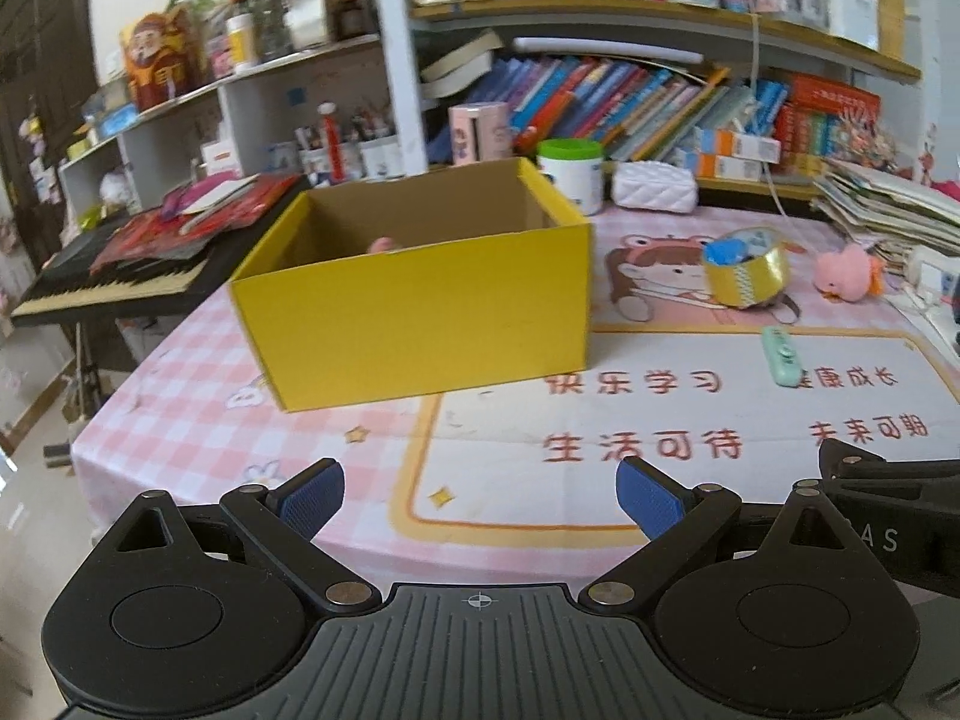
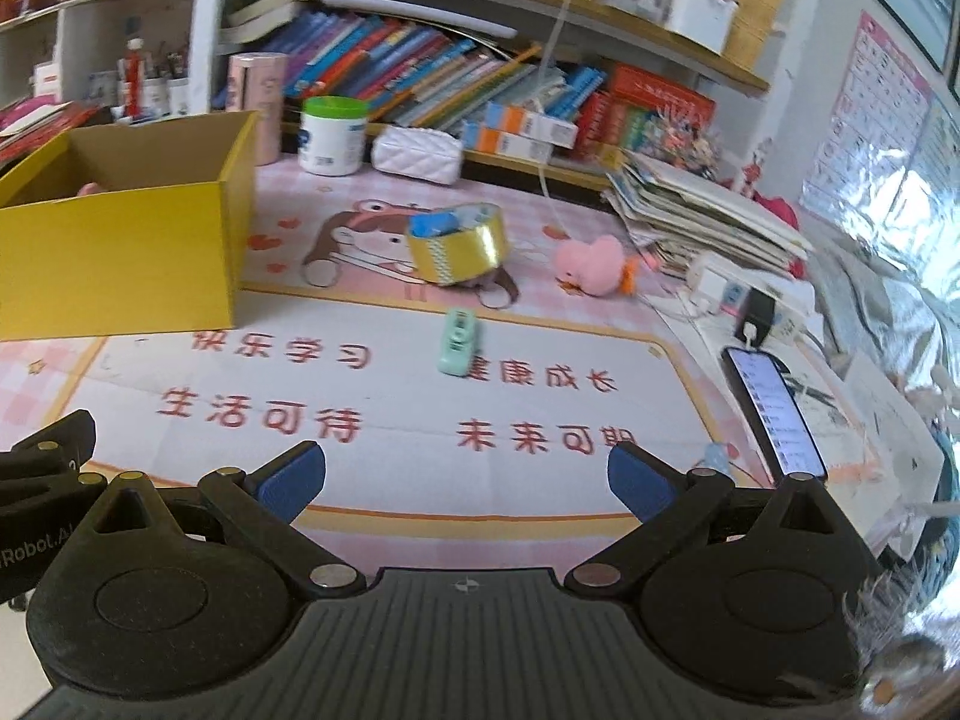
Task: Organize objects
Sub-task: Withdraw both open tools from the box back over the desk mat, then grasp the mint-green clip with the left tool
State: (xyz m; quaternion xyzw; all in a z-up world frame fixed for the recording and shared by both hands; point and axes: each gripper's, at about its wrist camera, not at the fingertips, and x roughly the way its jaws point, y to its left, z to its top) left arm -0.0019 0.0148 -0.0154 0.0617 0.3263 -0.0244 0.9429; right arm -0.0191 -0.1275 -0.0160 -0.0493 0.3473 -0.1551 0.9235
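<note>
Right hand-held gripper (image 2: 467, 480) gapes empty — only its view shows the phone (image 2: 774, 414).

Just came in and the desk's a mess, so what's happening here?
A person is tidying the desk with a gripper in each hand. Both the left gripper and the right gripper are open and empty, held low over the mat. A yellow box already has something pink inside. A tape roll, a green eraser and a pink plush lie loose on the mat.
</note>
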